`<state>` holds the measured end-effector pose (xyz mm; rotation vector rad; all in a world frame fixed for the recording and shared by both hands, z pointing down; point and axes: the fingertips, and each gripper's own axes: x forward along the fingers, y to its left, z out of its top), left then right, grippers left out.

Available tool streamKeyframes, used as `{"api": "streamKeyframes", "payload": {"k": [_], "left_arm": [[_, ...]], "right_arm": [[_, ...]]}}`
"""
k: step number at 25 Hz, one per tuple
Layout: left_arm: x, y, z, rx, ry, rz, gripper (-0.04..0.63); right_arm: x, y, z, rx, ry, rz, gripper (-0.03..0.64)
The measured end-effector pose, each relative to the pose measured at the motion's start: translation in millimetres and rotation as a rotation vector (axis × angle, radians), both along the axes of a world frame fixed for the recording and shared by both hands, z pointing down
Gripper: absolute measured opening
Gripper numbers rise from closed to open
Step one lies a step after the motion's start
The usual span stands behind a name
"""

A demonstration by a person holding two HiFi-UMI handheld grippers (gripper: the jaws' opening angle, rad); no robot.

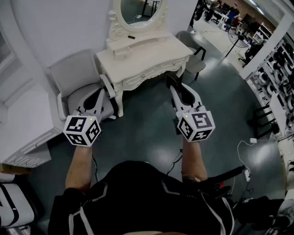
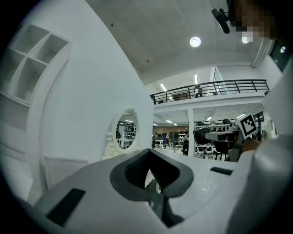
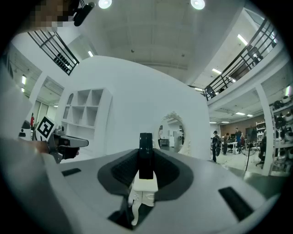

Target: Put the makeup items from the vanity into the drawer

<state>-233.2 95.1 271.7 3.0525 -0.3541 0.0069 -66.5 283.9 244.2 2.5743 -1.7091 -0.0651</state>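
**Head view.** The person stands back from the white vanity [image 1: 151, 54], with both forearms held out over the dark floor [image 1: 147, 124]. The left gripper [image 1: 101, 93] is over a grey chair [image 1: 76, 75]. The right gripper [image 1: 172, 85] points toward the vanity's right-hand end. An oval mirror [image 1: 140, 9] rises behind the worktop. A small dark item [image 1: 131, 36] lies on the raised shelf just below the mirror.

**Left gripper view.** The left gripper [image 2: 149, 177] has its fingers [image 2: 132, 170] pressed together, leaving only a thin slit with nothing in it. The mirror [image 2: 124, 135] is beyond them, against a white wall. Open white shelving [image 2: 32, 64] is at the upper left. The right gripper's marker cube [image 2: 247, 125] shows at the right edge.

**Right gripper view.** The right gripper [image 3: 145, 176] has its fingers [image 3: 120, 170] pinching a slim black makeup item [image 3: 145, 153]. The item stands upright and sticks out past the fingertips. Below it, white carved furniture shows through the gap. The mirror [image 3: 170, 132] is just to its right, white shelving [image 3: 87, 112] to its left, and the left gripper [image 3: 62, 142] is at the far left.
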Motion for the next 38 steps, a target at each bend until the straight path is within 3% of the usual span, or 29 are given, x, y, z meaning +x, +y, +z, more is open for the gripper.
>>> {"api": "streamKeyframes", "payload": {"k": [17,22,32,38], "left_arm": [[8,12,0,0.068,-0.012,-0.047,0.003],[26,26,-6,0.049,0.004,-0.034,0.003],[83,51,4,0.073,-0.036,-0.075,0.003],[107,52,8,0.087,-0.04,-0.07,0.003]], "right_arm": [[5,8,1,0.021,-0.042,-0.048,0.095],[22,18,4,0.027,-0.072,-0.046,0.097],[69,48,7,0.039,-0.044,-0.068,0.095],[89,36,13,0.034,-0.045,-0.098,0.095]]}}
